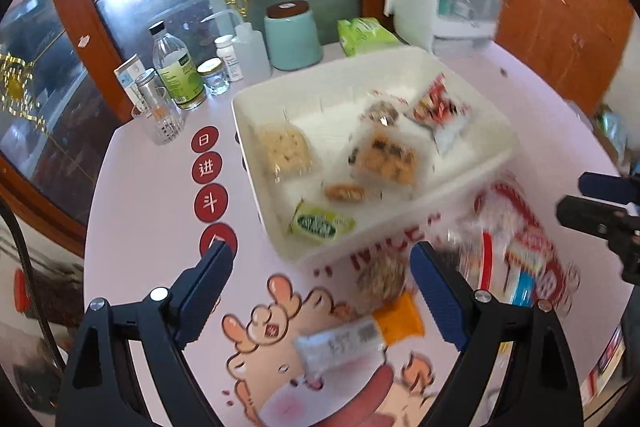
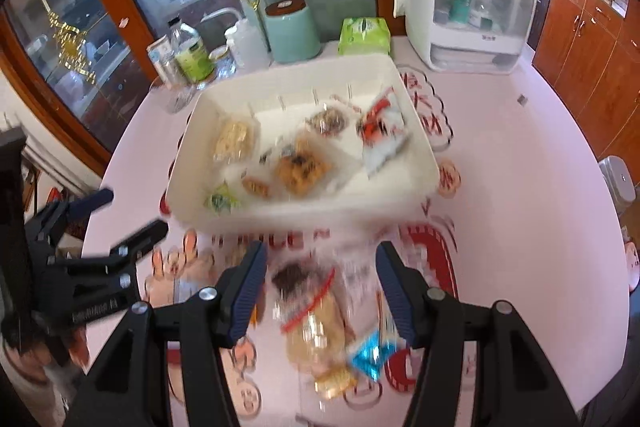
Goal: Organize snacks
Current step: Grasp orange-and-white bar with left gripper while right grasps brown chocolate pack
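A white bin [image 1: 344,83] [image 2: 296,87] stands mid-table and holds several snacks: a pale biscuit pack [image 1: 284,147], an orange cookie pack [image 1: 384,155], a red-and-white packet [image 1: 440,111] and a small green packet [image 1: 320,225]. My left gripper [image 1: 324,275] [image 2: 128,213] hangs open over an orange-and-white bar [image 1: 360,339] on the cloth in front of the bin. My right gripper [image 2: 320,267] [image 1: 600,211] is open above a clear snack bag [image 2: 312,315] and a blue wrapper [image 2: 368,355]. Its pads stand clear of both. Both views are blurred.
Bottles [image 1: 176,67], a glass [image 1: 160,119], a teal canister [image 1: 292,35], a green tissue pack [image 2: 364,35] and a white covered box [image 2: 472,7] line the back edge. A large red-and-white bag [image 1: 520,251] lies right of the bar. Wooden cabinets [image 2: 592,67] stand at the right.
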A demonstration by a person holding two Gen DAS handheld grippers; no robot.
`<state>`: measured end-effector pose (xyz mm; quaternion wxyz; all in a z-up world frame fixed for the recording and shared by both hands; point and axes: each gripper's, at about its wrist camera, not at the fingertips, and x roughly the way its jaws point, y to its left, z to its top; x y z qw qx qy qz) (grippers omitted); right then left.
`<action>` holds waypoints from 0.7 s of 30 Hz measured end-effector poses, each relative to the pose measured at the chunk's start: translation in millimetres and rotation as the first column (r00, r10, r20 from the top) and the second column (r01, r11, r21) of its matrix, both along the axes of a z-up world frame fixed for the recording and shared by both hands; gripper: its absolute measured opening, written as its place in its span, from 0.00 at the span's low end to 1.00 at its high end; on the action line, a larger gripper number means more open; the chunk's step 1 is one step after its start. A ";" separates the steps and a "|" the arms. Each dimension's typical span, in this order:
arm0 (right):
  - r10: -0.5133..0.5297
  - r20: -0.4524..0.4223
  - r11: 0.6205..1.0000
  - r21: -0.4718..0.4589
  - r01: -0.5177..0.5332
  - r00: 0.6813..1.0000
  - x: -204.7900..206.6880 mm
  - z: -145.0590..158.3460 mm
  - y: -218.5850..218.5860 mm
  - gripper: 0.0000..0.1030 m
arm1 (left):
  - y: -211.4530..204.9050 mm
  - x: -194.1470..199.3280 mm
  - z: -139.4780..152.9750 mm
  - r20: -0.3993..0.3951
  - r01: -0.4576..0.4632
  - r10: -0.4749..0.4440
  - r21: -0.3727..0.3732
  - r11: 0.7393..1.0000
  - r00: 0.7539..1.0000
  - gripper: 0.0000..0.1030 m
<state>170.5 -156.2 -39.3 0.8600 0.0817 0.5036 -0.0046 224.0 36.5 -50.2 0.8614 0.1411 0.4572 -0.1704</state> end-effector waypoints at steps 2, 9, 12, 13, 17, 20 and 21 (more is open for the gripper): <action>0.015 -0.019 1.000 -0.005 -0.015 1.000 -21.7 -7.8 3.5 0.56 | 3.0 -12.9 -7.2 -0.002 0.038 -0.037 0.027 0.999 0.999 0.87; 0.040 -0.163 0.999 -0.004 -0.041 0.986 -97.5 -61.9 18.0 0.56 | 11.3 -38.1 -38.0 -0.046 0.137 -0.134 0.053 0.989 0.990 0.87; 0.046 -0.233 0.999 0.016 -0.044 0.971 -118.8 -84.6 23.3 0.56 | 10.2 -42.5 -51.0 -0.058 0.187 -0.184 0.063 0.980 0.981 0.87; 0.051 -0.264 0.999 0.025 -0.046 0.963 -126.5 -94.8 26.5 0.56 | 8.9 -43.5 -55.4 -0.061 0.206 -0.202 0.072 0.976 0.978 0.87; 0.049 -0.332 0.998 0.049 -0.034 0.942 -143.3 -119.3 34.6 0.56 | -0.2 -47.4 -77.6 -0.096 0.292 -0.281 0.132 0.947 0.955 0.87; 0.059 -0.362 0.998 0.052 -0.043 0.930 -150.3 -131.4 41.9 0.56 | -6.2 -48.8 -94.4 -0.114 0.346 -0.330 0.192 0.918 0.937 0.87; 0.061 -0.370 0.998 0.047 -0.046 0.927 -151.2 -135.0 43.6 0.56 | -7.8 -48.5 -98.9 -0.118 0.358 -0.340 0.208 0.910 0.933 0.87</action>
